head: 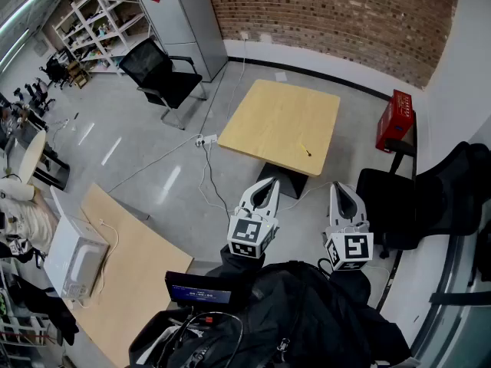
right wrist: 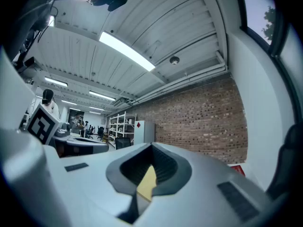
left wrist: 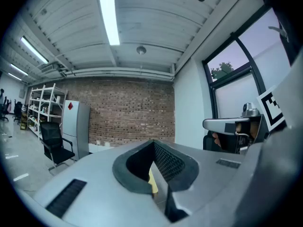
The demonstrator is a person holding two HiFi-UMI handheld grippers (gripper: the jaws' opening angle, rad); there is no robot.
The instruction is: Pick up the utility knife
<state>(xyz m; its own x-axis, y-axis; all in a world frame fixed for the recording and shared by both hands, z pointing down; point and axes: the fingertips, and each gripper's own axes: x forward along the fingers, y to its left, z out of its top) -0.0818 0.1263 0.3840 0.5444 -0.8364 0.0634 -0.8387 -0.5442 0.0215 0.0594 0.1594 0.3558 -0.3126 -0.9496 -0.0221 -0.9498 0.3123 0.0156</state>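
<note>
Utility knife (head: 305,151) barely discernible, a speck on the table (head: 265,117).

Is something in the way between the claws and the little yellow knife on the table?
Nothing visible. The small yellow utility knife lies alone on the square light wooden table; the left claw and right claw hang before its near edge, both empty.

Your head cam looks steeply down, well above the table (head: 280,125), left gripper (head: 265,184) and right gripper (head: 343,188) near frame bottom. Each gripper cam sits right behind its own jaws, facing forward and up at ceiling (left wrist: 142,22). All three share the brick wall (head: 330,14) and table.
</note>
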